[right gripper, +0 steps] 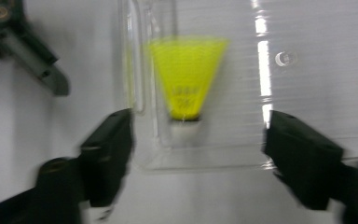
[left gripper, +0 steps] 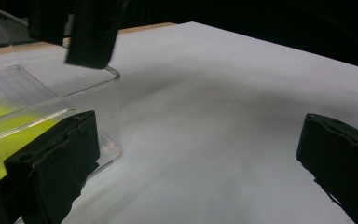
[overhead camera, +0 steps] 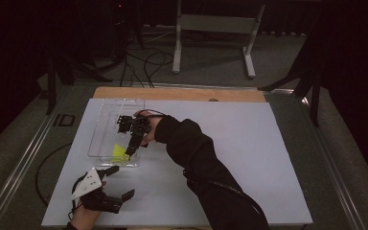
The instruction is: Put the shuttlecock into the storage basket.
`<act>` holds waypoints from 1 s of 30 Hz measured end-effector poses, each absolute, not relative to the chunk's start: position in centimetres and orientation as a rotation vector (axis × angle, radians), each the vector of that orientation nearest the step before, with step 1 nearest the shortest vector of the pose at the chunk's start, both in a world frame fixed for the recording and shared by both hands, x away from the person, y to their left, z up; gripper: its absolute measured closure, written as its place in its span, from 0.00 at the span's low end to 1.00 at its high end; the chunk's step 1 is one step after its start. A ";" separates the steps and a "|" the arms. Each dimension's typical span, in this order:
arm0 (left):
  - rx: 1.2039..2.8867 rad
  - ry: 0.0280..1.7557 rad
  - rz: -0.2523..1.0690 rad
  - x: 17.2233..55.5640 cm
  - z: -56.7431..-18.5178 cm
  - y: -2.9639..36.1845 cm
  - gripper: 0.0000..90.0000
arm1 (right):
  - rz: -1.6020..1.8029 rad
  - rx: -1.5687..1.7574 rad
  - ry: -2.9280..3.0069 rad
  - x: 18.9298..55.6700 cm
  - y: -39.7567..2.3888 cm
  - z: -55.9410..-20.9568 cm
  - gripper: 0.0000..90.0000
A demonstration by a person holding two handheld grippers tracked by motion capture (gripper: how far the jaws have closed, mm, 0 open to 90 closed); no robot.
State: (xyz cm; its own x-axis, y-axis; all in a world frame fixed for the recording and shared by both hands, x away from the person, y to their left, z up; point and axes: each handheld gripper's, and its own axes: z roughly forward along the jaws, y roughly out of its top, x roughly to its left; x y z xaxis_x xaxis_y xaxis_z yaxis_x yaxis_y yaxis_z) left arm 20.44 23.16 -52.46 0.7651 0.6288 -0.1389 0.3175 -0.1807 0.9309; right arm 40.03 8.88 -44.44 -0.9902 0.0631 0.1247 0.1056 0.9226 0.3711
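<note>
Lying in the near end of a clear plastic tray (overhead camera: 106,125) on the white table (overhead camera: 249,158) is a yellow shuttlecock (overhead camera: 120,152), its white cork toward the right gripper (overhead camera: 132,148), which hangs over it with jaws wide and empty. The left gripper (overhead camera: 117,184), also spread wide, sits just beside the tray's near corner.

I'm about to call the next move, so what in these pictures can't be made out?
- Shuttlecock: right gripper view is motion-blurred, so the print on its skirt is unreadable; in the high view the right gripper covers part of it.
- Clear tray: cut off by the left edge in the left gripper view.
- Left gripper: whether its near jaw touches the tray wall cannot be told.
</note>
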 end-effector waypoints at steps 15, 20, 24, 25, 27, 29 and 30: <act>1.782 0.738 0.329 20.4 -52.4 23.1 0.00 | -0.627 -0.115 -3.006 39.9 7.8 -43.2 0.09; 1.783 0.738 0.328 20.5 -52.5 23.0 0.00 | -0.637 -0.137 -3.004 39.9 7.5 -43.0 0.10; 1.785 0.737 0.325 20.5 -52.5 23.0 0.00 | -0.644 -0.147 -2.990 39.8 7.1 -43.0 0.10; 1.785 0.737 0.325 20.5 -52.5 22.9 0.00 | -0.648 -0.148 -2.990 39.9 6.8 -43.0 0.10; 1.786 0.735 0.325 20.6 -52.5 22.9 0.00 | -0.654 -0.154 -2.989 39.9 6.5 -42.9 0.10; 1.787 0.732 0.326 20.6 -52.5 22.8 0.00 | -0.653 -0.160 -2.988 39.9 6.2 -42.9 0.10; 1.787 0.732 0.326 20.6 -52.5 22.8 0.00 | -0.653 -0.160 -2.988 39.9 6.2 -42.9 0.10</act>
